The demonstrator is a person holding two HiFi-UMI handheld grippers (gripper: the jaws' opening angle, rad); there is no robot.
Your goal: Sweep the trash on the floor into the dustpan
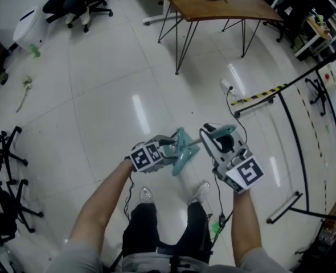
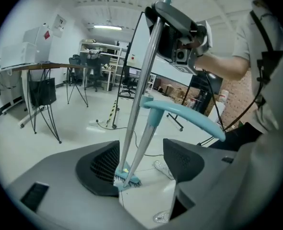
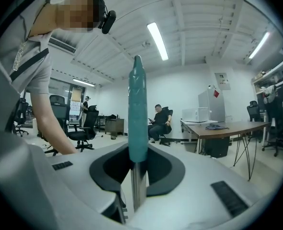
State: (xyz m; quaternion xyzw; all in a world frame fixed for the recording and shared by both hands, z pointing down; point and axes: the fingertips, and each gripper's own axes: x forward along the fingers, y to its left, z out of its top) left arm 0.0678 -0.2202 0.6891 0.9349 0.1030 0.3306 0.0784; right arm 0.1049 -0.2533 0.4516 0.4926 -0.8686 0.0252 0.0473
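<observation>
right gripper point(image 3: 136, 170): my jaws clamped on 1 broom point(image 3: 137, 104)
left gripper point(image 2: 142, 163): jaws wide open, 1 dustpan point(image 2: 189, 116) handle beside the broom

Open-plan office, part workspace, part lab.
Glossy tiled floor point(image 1: 99, 95), wooden desk point(image 1: 213, 4) on wire legs, swivel chairs point(image 3: 81, 128), cluttered shelving point(image 1: 316, 30), ceiling strip lights point(image 3: 158, 41), a seated person point(image 3: 159, 121).

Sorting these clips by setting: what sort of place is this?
Likely an office or lab workspace: wheeled office chairs, a wooden table on metal legs, and a glossy tiled floor.
</observation>
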